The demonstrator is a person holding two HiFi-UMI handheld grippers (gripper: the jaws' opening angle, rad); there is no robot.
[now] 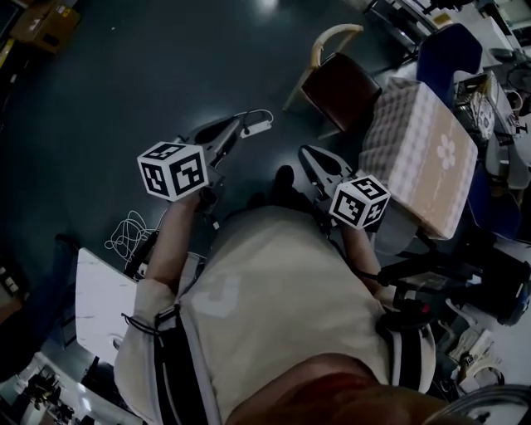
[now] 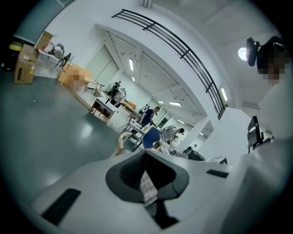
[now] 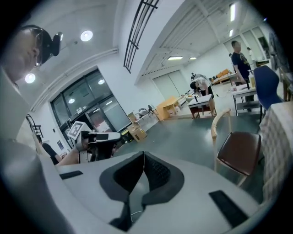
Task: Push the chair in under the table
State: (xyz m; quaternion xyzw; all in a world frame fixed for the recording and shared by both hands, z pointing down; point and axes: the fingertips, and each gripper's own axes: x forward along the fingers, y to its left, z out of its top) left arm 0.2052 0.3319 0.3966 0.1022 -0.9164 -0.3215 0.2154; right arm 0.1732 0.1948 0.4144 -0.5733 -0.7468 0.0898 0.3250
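The chair [image 1: 336, 83] has a brown seat and a curved pale wooden back. It stands on the dark floor, beside the corner of the table [image 1: 419, 153], which is covered in a checked cloth. In the right gripper view the chair [image 3: 238, 153] is at the right, beside the cloth [image 3: 278, 137]. In the left gripper view only its wooden back [image 2: 120, 144] shows above the jaws. My left gripper [image 1: 253, 124] is shut and empty, in the air left of the chair. My right gripper [image 1: 305, 152] is also shut and empty, a little short of the chair's seat.
A blue chair [image 1: 448, 50] stands behind the table. Cardboard boxes [image 1: 46, 25] sit at the far left. A white board [image 1: 99, 299] and loose cables [image 1: 129, 228] lie by my left side. People work at desks [image 2: 107, 107] far across the hall.
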